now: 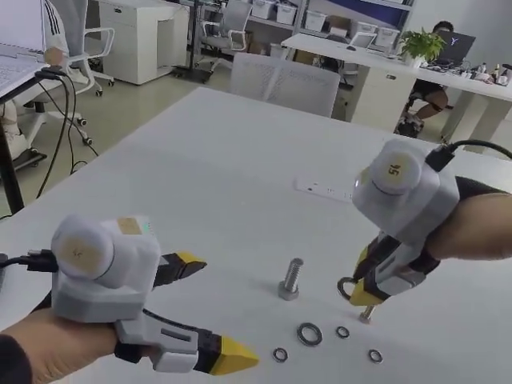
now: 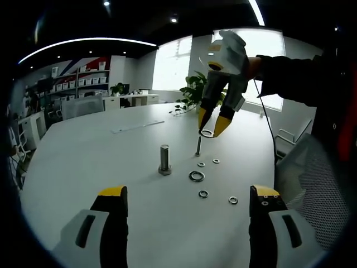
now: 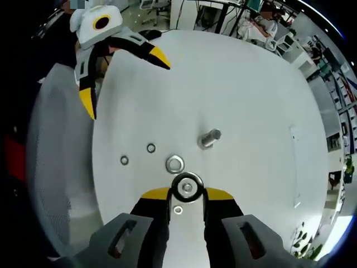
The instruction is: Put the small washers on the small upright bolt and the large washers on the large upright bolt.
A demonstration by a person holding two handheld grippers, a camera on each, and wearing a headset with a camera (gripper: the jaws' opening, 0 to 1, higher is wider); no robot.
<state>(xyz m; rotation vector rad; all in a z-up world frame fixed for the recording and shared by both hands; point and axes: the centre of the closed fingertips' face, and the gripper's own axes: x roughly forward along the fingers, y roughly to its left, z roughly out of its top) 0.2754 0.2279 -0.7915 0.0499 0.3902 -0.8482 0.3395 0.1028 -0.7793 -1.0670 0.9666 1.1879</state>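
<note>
Head view: the left gripper (image 1: 214,308) hangs low at the left over the white table (image 1: 200,176), its yellow-tipped jaws spread wide with nothing between them. The right gripper (image 1: 358,294) points down with its jaws clamped on the held washer (image 1: 342,288), just above the top of the small bolt (image 1: 366,314). The large bolt (image 1: 292,280) stands head down near it, long axis vertical. In front lie a large washer (image 1: 310,334) and three small washers (image 1: 280,354), all flat.

Left gripper view: the right gripper (image 2: 213,127) comes down from above. The held washer (image 2: 207,136) sits roughly level over the small bolt (image 2: 198,146), which stands upright like the large bolt (image 2: 164,160) beside it.

Right gripper view: the held washer (image 3: 176,188) faces the camera between the jaw tips (its hole looks straight down at the table). The large bolt (image 3: 209,138) lies beyond, and the left gripper (image 3: 122,78) gapes at the upper left.
</note>
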